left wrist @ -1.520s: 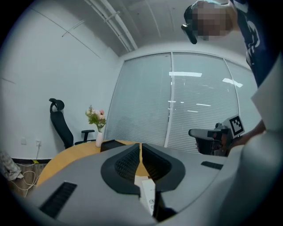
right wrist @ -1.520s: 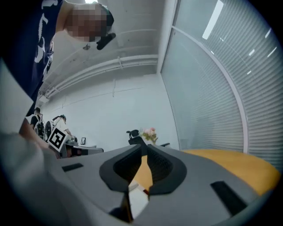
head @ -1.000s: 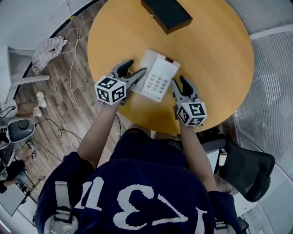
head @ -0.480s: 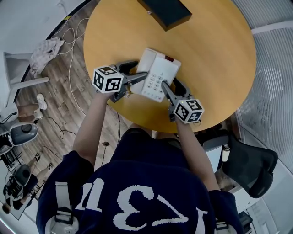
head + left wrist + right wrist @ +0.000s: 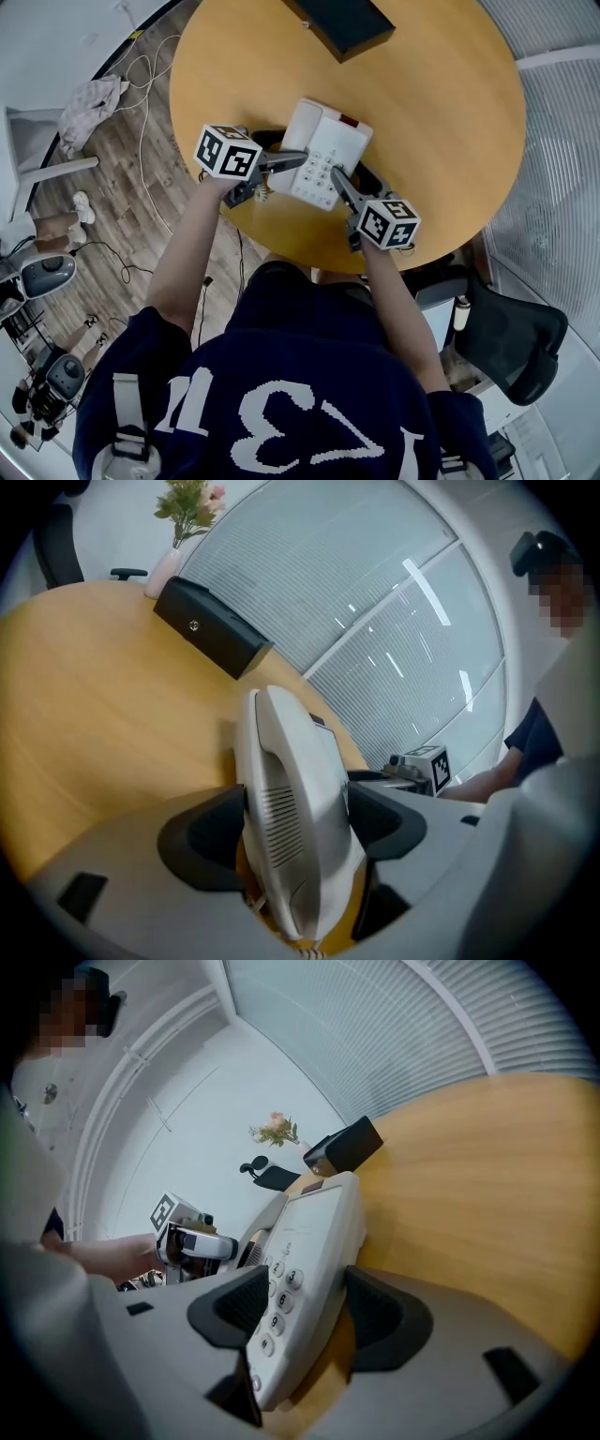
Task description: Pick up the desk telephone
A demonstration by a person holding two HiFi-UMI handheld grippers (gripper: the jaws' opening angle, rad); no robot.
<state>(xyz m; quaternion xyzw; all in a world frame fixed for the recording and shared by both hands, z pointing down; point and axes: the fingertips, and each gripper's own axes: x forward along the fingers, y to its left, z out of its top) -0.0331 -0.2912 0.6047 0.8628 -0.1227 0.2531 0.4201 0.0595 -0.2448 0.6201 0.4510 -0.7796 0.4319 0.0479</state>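
While the desk telephone (image 5: 323, 155) lay on the round table (image 5: 441, 112), close to the edge nearest the person and well apart from the black box (image 5: 342, 26) at the far edge, both tools had been brought in around it, one from each side. The left gripper (image 5: 281, 148) stood astride the handset (image 5: 291, 808) side. Its jaws had just been opening and were spread wide, with the handset between them. The pads sat close on either flank, but slivers of tabletop showed in the gaps, so no firm squeeze could be read. The right gripper (image 5: 354, 180) straddled the keypad (image 5: 281, 1297) side in the same way. Its jaws had likewise just been opening and stood wide apart, with the telephone's edge between them and a strip of wood visible beside one pad. By my reading, the approach and the placing of both tools were done. The grasp itself was not: neither pair of jaws was clamped, and the telephone looked to be resting on the table rather than raised. What remained was to close both sides onto the body and lift it evenly, since the loose handset would likely slip off its cradle if one side rose first.
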